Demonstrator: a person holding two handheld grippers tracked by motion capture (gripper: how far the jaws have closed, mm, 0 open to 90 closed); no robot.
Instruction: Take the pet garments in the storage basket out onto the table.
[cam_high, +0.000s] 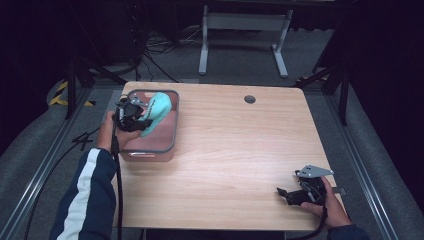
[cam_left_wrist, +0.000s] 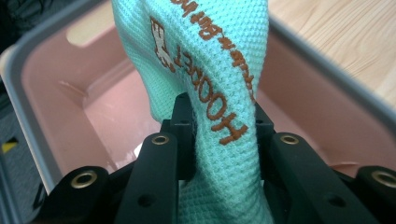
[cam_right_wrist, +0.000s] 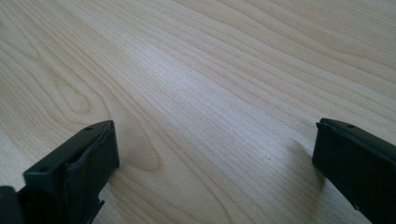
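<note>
Left gripper (cam_left_wrist: 219, 126) clamps a mint cloth (cam_left_wrist: 210, 70) — stitched "HOOGET" — over the pink bin (cam_left_wrist: 42, 93); right gripper (cam_right_wrist: 215, 154) spread apart.

The table (cam_high: 240, 150) is viewed from above the person's side, looking forward and down, floor visible beyond at 12 o'clock. The bin (cam_high: 172, 130), at 10 o'clock, is seen again at close range along the left gripper's (cam_left_wrist: 219, 126) jaws. Bare tabletop (cam_right_wrist: 210, 93) is viewed very near, at a low angle, between the right gripper's (cam_right_wrist: 215, 154) jaws; that gripper (cam_high: 290, 194) lies at 4 o'clock.
</note>
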